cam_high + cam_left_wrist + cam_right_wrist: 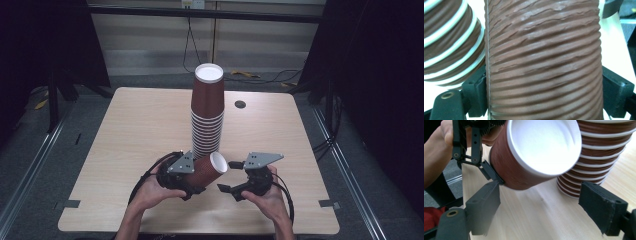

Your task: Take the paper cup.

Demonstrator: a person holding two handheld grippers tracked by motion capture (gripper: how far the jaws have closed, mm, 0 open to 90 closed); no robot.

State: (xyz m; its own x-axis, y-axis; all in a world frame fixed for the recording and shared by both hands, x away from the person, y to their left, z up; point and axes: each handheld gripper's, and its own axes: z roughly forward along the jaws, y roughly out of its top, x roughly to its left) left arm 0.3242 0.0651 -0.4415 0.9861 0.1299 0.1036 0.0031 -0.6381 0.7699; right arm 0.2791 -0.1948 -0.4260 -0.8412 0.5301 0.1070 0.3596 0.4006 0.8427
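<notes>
Left gripper [192, 186] pinches a single brown ribbed cup [207, 169] across its body, jaws pressed on either side of the wall as its own view shows, holding it on its side with the white mouth turned toward the right gripper [231, 176]. That one stands spread wide and empty, one jaw on each side of the cup's rim [544, 147], which looks like a handover or a grab at the mouth being lined up. Largest on the wooden table [140, 130] is the tall stack of cups [207, 112], upside down, base up, just behind the held cup. My guess is the cup came off it or is headed onto it, though which I cannot tell
</notes>
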